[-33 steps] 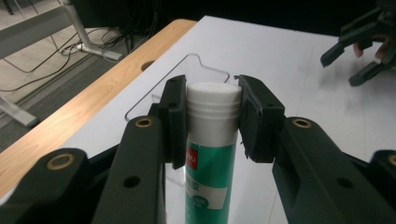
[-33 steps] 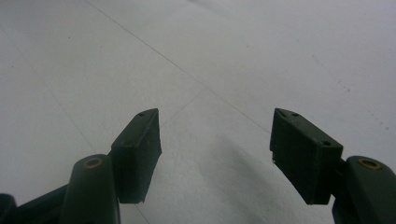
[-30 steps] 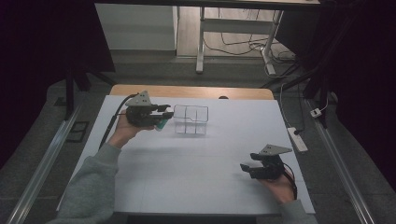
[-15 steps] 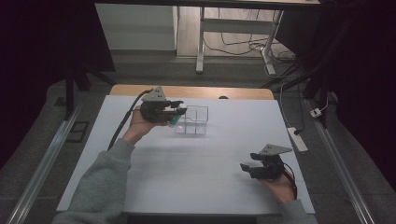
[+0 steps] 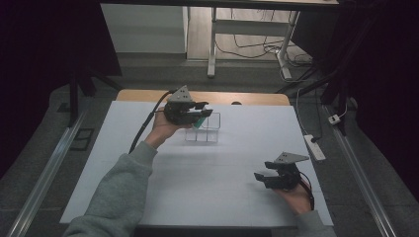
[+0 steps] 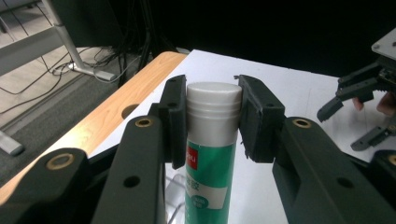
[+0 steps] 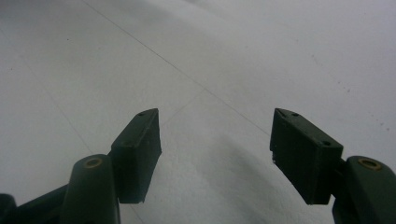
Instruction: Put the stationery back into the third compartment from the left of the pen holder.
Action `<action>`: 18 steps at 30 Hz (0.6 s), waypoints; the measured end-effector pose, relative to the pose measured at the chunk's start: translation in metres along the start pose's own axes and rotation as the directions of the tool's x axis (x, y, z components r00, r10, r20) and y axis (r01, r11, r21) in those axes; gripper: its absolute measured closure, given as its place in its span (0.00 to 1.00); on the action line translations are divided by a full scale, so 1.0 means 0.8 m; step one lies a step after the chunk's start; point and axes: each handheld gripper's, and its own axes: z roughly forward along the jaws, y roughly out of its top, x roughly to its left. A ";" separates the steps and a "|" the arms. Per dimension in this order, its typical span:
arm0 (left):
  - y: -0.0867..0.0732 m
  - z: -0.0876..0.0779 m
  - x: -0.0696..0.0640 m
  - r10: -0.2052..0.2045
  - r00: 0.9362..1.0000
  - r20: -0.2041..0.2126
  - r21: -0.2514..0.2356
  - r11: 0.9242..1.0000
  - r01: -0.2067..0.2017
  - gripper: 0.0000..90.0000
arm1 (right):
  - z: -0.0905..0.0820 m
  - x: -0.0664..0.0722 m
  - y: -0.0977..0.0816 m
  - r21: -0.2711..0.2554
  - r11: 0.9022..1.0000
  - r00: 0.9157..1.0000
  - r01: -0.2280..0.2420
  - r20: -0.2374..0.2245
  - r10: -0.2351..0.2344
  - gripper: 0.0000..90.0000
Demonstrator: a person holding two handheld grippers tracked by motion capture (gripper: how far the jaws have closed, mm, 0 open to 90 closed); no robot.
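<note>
Between black gripper (image 6: 212,121) pads, smooth cylindrical glue stick (image 6: 210,154)

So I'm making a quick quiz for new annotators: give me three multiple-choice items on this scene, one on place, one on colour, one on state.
1. Where is the left tool?
A. over the clear compartment box
B. at the table's near edge
C. off the table

2. What colour is the body of the glue stick?
A. red
B. green
C. blue

3. How does the right tool stand?
A. shut on a pen
B. shut on nothing
C. open

Answers: 1 A, the high view shows it above the clear compartment box. 2 B, green below a white cap in the left gripper view. 3 C, its jaws stand apart over the bare white table.
</note>
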 end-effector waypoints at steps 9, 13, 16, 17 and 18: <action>-0.003 0.022 0.007 -0.039 0.999 0.011 0.000 0.999 0.039 0.72 | 0.002 0.001 0.000 0.009 1.000 1.000 0.006 0.002 -0.006 0.37; -0.006 0.031 0.011 -0.056 0.998 0.010 0.002 0.998 0.056 0.72 | 0.003 0.001 0.000 0.013 1.000 1.000 0.011 0.005 -0.011 0.37; -0.009 0.038 0.013 -0.064 0.998 0.004 0.008 0.998 0.064 0.72 | 0.003 0.001 0.000 0.012 1.000 1.000 0.009 0.003 -0.009 0.37; -0.010 0.040 0.014 -0.067 0.998 0.004 0.011 0.998 0.067 0.72 | 0.003 0.001 0.000 0.011 1.000 1.000 0.008 0.003 -0.008 0.37; -0.010 0.042 0.015 -0.071 0.997 0.005 0.012 0.997 0.071 0.72 | 0.003 0.001 0.000 0.011 1.000 1.000 0.008 0.003 -0.008 0.37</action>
